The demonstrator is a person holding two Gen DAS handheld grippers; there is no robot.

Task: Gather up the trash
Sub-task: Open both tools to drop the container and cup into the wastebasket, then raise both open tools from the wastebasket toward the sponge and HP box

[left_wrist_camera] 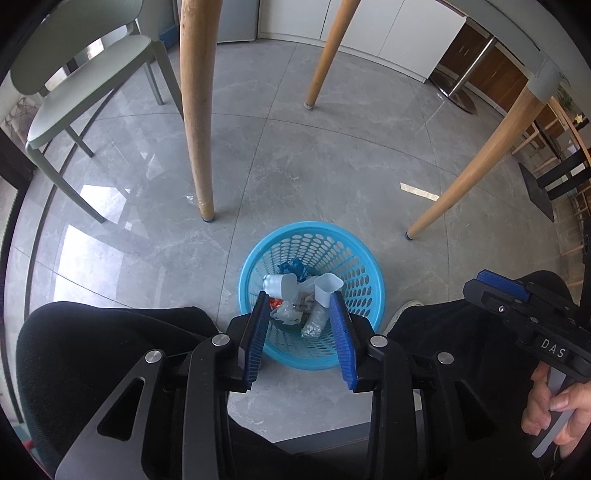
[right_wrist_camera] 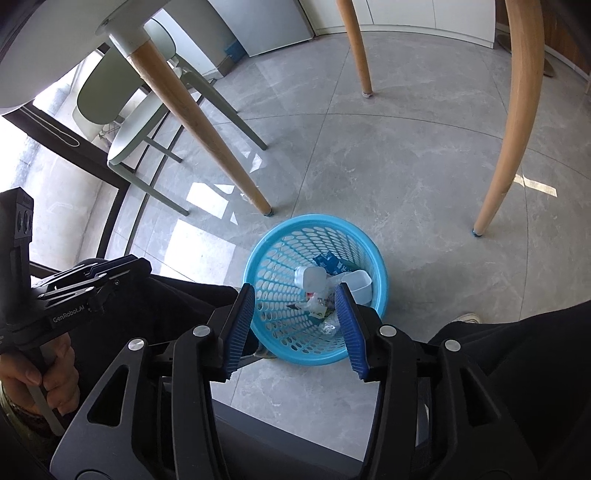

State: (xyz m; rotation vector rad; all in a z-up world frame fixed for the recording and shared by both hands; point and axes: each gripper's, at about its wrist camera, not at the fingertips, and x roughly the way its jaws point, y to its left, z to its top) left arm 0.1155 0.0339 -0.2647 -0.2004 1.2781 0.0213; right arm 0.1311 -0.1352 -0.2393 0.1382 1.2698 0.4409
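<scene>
A blue perforated waste basket [left_wrist_camera: 354, 258] stands on the grey tile floor under a table; it also shows in the right wrist view [right_wrist_camera: 280, 254]. It holds trash: white plastic cups [left_wrist_camera: 327, 286], a blue wrapper [left_wrist_camera: 295, 267], clear crumpled plastic [left_wrist_camera: 314, 325]. The same cups [right_wrist_camera: 358, 282] and wrapper [right_wrist_camera: 328, 263] show in the right wrist view. My left gripper [left_wrist_camera: 301, 306] is open and empty, held above the basket's near rim. My right gripper [right_wrist_camera: 295, 295] is open and empty, also above the basket. The right gripper shows at the right edge of the left wrist view [left_wrist_camera: 502, 284].
Wooden table legs [left_wrist_camera: 197, 110] [left_wrist_camera: 472, 173] [left_wrist_camera: 328, 55] stand around the basket. A pale green chair [left_wrist_camera: 74, 92] is at the left. The person's black-clothed knees [left_wrist_camera: 103, 350] flank the basket. White cabinets [left_wrist_camera: 388, 29] line the far wall.
</scene>
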